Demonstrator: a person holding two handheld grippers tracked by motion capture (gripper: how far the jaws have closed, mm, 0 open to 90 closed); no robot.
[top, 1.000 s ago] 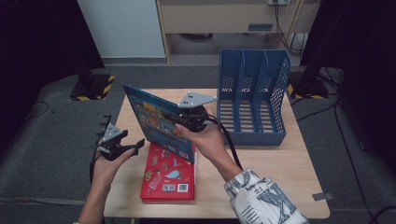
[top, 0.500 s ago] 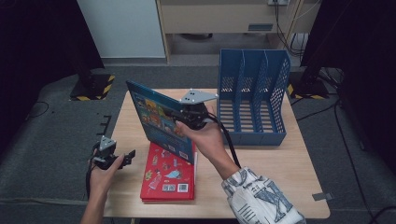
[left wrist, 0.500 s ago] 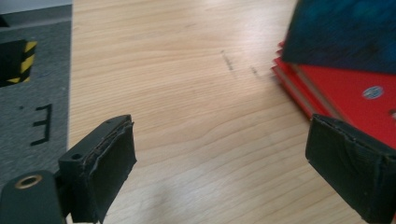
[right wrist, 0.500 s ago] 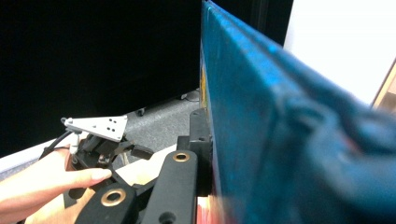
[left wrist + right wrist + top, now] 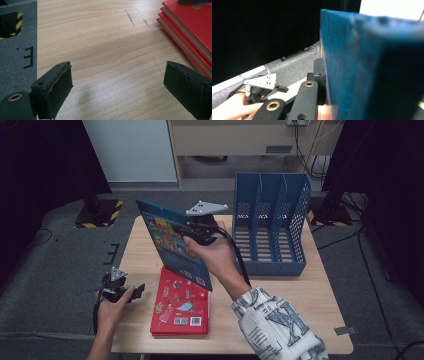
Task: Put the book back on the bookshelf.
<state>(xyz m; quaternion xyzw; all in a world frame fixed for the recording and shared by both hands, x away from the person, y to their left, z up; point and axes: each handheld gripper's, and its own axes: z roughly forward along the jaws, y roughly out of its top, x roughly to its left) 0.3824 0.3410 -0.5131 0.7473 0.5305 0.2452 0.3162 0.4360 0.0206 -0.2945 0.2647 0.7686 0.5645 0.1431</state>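
Blue book (image 5: 172,245): a thin, stiff hardcover, light but glossy. My right tool (image 5: 196,231) pinches its edge and holds it tilted above the desk (image 5: 295,290); I'd say a deep bite stops it swinging.
Left tool (image 5: 134,291): spread, nothing in it, low beside the red books (image 5: 182,302).
Obstacles: the blue file rack (image 5: 270,220) stands close, its dividers narrow.

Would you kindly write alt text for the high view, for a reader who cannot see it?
The right gripper holds a blue picture book tilted above a light wooden table, beside an empty blue slotted file rack. A stack of red books lies flat below, and the left gripper, jaws open, sits near the table's left edge.
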